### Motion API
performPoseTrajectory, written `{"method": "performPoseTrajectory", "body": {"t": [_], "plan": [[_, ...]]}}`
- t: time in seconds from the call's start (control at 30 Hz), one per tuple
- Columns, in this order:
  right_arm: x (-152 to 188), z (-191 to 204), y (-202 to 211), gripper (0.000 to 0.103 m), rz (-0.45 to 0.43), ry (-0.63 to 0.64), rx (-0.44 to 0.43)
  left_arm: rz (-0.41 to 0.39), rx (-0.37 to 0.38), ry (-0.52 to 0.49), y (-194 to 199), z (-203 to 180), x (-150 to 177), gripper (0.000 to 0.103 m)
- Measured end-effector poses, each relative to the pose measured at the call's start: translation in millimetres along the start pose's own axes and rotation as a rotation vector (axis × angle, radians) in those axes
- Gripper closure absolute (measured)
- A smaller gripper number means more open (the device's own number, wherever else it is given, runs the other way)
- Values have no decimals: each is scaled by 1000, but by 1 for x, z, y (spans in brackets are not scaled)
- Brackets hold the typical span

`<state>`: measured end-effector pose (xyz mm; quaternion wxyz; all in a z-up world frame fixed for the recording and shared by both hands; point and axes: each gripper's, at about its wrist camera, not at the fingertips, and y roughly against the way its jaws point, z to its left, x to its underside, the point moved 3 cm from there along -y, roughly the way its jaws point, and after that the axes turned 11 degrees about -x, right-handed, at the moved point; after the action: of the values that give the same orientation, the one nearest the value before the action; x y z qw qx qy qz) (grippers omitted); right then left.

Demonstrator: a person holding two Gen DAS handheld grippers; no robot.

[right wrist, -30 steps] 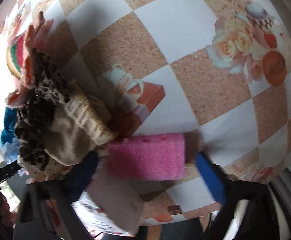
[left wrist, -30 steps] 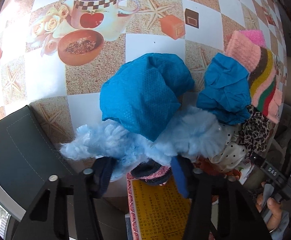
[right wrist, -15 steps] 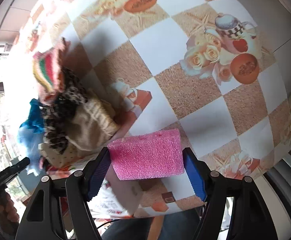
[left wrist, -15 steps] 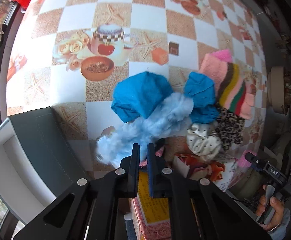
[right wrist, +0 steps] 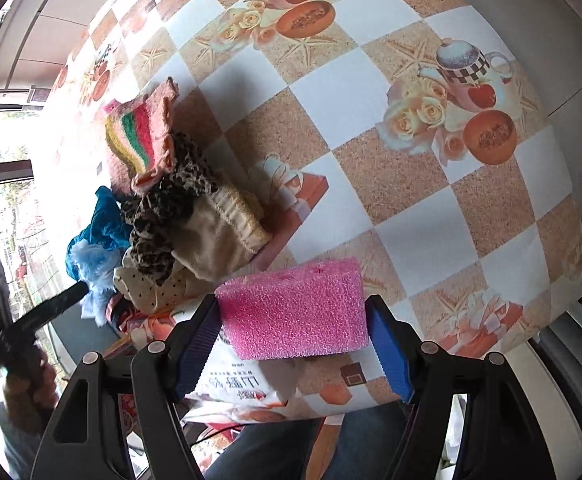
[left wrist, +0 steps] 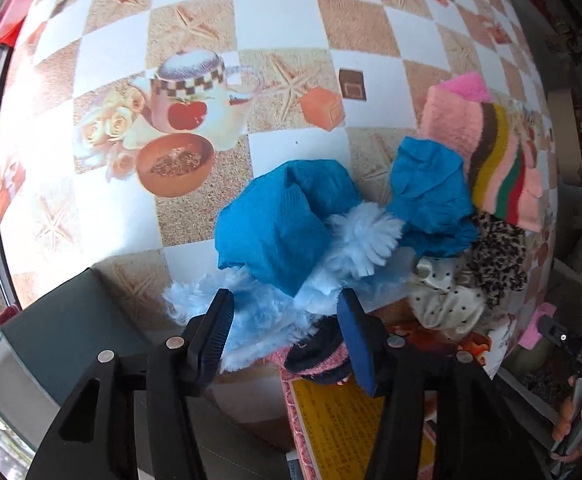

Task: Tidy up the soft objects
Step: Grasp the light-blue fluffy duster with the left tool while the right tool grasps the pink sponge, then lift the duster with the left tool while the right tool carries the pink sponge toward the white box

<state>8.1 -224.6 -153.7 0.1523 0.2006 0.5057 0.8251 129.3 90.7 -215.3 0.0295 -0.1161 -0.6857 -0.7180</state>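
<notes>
A checkered tablecloth (left wrist: 283, 16) printed with teacups, roses and starfish is seen from above through two wrist cameras. In the right wrist view, the right gripper (right wrist: 295, 332) is clamped on a pink sponge (right wrist: 295, 312): the block is pressed at both ends by the blue pads and is held clear of the table, above a printed paper packet (right wrist: 243, 388) near the table's front edge.

In the left wrist view, the left gripper (left wrist: 287, 332) is seen with its jaws parted, having just been opening. A fluffy light-blue cloth (left wrist: 259, 320) lies between the fingers; its fur brushes the left pad, but it is not squeezed. A dark sock with pink trim (left wrist: 319, 356) lies beside the right pad.

The rest of the soft pile is gathered just beyond: two crumpled blue cloths (left wrist: 279, 224), a pink striped knit (left wrist: 487, 152), a leopard-print scrunchie (left wrist: 499, 256) and a cream dotted fabric (left wrist: 447, 300), all touching one another. A dark grey bin (left wrist: 63, 344) stands at the lower left.
</notes>
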Motion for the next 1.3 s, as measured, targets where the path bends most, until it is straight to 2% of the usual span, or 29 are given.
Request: {"method": "performPoseTrajectory", "body": {"t": [0.13,0.2,0.23,0.3,0.43,0.57,0.7,0.87,0.97,1.3], "plan": [[6,3,-6,29,9,-13,-9,89,-18,-60,-29,-12,-9,44],[6,4,-7,29,10,-13,-8,98,-32,-72,-35,-15,-10,61],[6,5,-7,29,9,-13,-9,92,-54,-87,-37,-16,-10,76],[3,10,-12,29,7,-15,-12,55,-62,-94,-33,-17,-9,85],[2,12,-7,29,-1,-21,-30,-44,-24,-71,-13,-9,2,101],[0,18,-1,29,-11,-12,-45,-119,20,-32,7,-2,17,101],[-2,30,4,29,-15,21,-53,-161,-3,-17,14,-1,29,101],[-3,37,7,29,-20,35,-64,-214,17,-1,39,-10,36,101],[1,43,13,29,-25,65,-66,-246,36,-2,99,10,61,101],[9,72,29,29,-46,185,-61,-333,58,-18,149,-10,88,101]]}}
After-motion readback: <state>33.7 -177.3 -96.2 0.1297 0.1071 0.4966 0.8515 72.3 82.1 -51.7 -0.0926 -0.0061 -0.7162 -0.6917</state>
